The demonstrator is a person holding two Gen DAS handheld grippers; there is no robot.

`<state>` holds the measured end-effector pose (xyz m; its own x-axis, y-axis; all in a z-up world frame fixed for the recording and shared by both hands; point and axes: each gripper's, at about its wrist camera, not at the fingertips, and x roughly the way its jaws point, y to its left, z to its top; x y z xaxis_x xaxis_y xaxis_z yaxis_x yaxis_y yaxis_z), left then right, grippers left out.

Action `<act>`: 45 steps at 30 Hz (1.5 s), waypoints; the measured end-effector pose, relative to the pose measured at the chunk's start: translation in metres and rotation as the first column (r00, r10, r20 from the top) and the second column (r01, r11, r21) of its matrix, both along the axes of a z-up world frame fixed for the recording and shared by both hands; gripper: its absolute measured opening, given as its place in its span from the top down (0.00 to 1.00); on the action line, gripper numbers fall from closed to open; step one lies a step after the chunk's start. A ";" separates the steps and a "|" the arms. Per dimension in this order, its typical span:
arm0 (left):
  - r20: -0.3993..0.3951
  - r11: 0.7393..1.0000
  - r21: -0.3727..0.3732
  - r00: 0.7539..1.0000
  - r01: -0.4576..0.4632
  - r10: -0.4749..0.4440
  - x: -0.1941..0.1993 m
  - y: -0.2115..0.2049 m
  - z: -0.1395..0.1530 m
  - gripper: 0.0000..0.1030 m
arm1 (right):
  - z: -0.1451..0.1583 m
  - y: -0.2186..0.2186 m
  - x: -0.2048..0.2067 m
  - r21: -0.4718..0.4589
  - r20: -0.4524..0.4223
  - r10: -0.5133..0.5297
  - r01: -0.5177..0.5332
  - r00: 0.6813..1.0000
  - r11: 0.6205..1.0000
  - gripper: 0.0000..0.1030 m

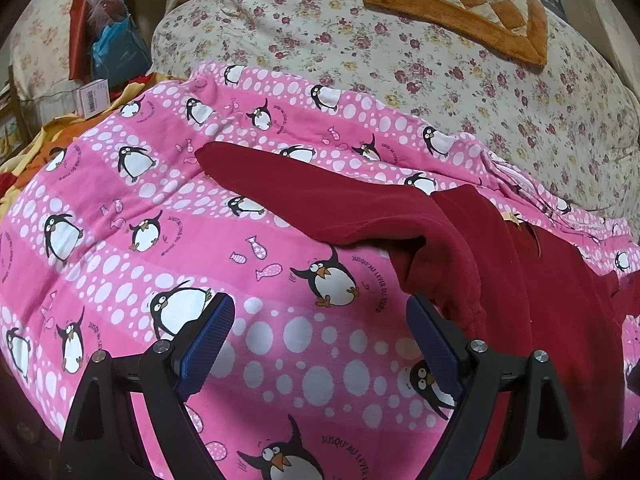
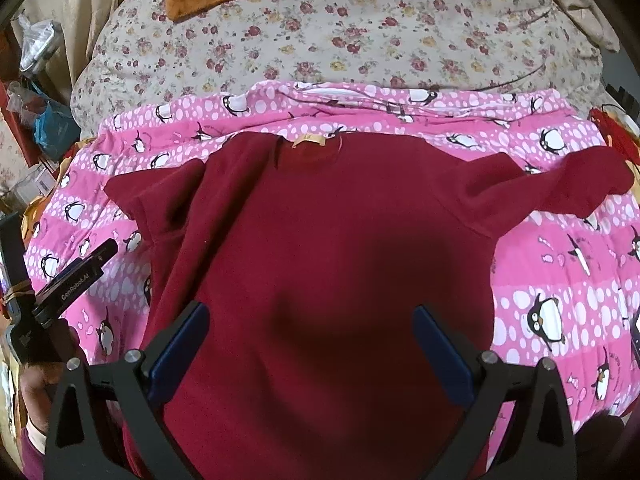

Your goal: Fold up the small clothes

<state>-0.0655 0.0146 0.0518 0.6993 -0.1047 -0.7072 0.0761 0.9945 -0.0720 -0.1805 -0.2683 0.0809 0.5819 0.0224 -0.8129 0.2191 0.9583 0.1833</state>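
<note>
Red sweater (image 2: 320,248) lies flat, collar away, on the pink penguin blanket (image 1: 120,240) over the bed. Both grippers empty: left gripper (image 1: 320,344) fingers apart beside the hem, right gripper (image 2: 312,344) fingers apart above the body. Best next: pinch the left sleeve (image 1: 304,196) near the cuff, fold across the chest, keep the shoulder seam straight.

I see soft, even daylight and sharp focus. A broad dark shadow lies on the near middle of the red sweater (image 2: 320,240). Fisheye bending curves and darkens the edges.
</note>
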 end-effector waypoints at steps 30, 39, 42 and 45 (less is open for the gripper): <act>0.010 1.000 -0.012 1.000 -0.021 0.022 -0.003 0.011 0.005 0.31 | 0.062 0.035 0.003 0.045 0.092 0.062 -0.066 0.994 0.997 0.00; 0.005 1.000 -0.003 1.000 -0.012 0.012 -0.001 0.006 0.003 0.31 | 0.017 0.005 0.006 0.102 -0.011 -0.017 0.018 1.000 0.995 0.00; 0.005 1.000 0.008 1.000 -0.009 0.009 -0.002 0.004 0.002 0.31 | 0.015 0.004 0.004 0.100 -0.011 -0.013 0.014 1.000 0.995 0.00; 0.004 1.000 0.009 1.000 -0.015 0.015 -0.002 0.005 0.002 0.31 | 0.017 0.008 0.003 0.084 0.002 -0.003 0.002 1.000 0.996 0.00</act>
